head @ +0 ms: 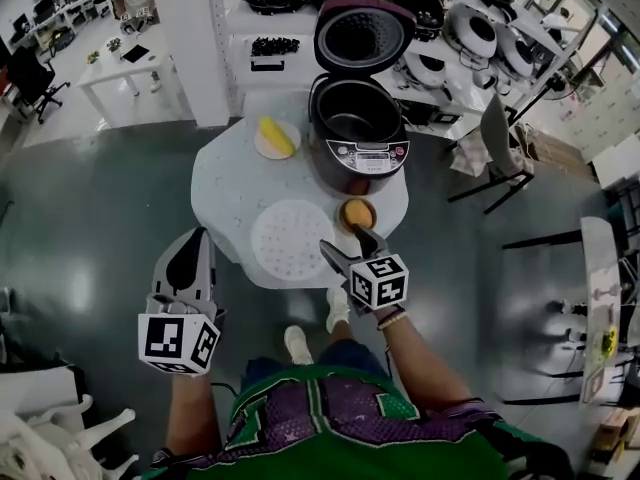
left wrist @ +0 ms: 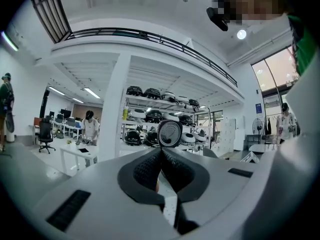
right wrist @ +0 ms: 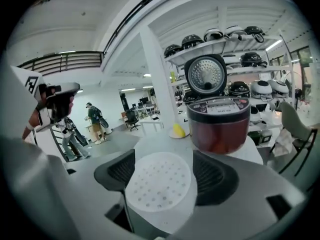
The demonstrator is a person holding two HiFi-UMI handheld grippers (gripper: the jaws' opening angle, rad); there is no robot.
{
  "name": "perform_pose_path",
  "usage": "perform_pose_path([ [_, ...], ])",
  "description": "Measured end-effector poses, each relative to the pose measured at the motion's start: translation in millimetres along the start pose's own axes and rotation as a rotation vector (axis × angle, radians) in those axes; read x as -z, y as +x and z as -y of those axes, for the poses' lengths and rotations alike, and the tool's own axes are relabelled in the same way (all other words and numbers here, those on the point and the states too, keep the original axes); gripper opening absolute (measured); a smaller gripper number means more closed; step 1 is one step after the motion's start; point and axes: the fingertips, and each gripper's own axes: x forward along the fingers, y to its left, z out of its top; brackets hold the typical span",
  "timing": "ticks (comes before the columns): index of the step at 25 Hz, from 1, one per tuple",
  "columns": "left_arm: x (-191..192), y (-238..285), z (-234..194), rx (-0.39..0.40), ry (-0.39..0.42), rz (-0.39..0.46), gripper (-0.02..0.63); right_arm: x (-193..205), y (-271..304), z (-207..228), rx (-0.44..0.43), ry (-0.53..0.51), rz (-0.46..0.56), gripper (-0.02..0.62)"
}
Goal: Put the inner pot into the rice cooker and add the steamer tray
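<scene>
Step in hand: adding the steamer tray. The rice cooker (head: 358, 138) stands at the far side of the round white bench (head: 225, 183) with its lid (head: 362, 36) up. A dark pot (head: 355, 116) appears to be seated inside already, though the head view is too small to be sure.

The steamer tray (head: 290, 236), a white perforated disc, lies flat on the near part of the bench.

- Right tongs (right wrist: 165, 176): jaws wide apart, aimed at the tray, gripping nothing.
- Left tongs (left wrist: 161, 151): closed, empty, held clear of the bench.

Next move, my judgement: pinch the tray by its rim, lift it level and lower it squarely onto the pot.

Also on the bench are a plate with something yellow (head: 276, 138) and a small orange item (head: 357, 213) just beside the cooker.

Room: grey floor, shelves of more cookers (head: 430, 8) behind, and desks further off.
</scene>
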Motion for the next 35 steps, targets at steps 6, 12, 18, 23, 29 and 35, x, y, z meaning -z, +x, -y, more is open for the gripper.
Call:
perform_pose_path([
  [6,8,5,9,0.013,0.007,-0.025,0.021,50,21,16,0.03,0.042,-0.085,0.335],
  [12,22,6,20,0.035,-0.014,-0.069,0.021,87,40,33,0.082,0.088,-0.137,0.318],
  [18,29,0,16,0.008,-0.003,-0.101,0.021,110,62,48,0.144,0.163,-0.161,0.304],
  [23,33,-10,10,-0.024,0.008,-0.119,0.021,117,79,57,0.196,0.177,-0.176,0.278],
  [29,36,-24,-1,-0.063,0.007,-0.129,0.021,129,86,63,0.227,0.212,-0.201,0.255],
  [35,39,-26,-2,-0.07,0.006,-0.144,0.021,131,90,64,0.238,0.216,-0.217,0.219],
])
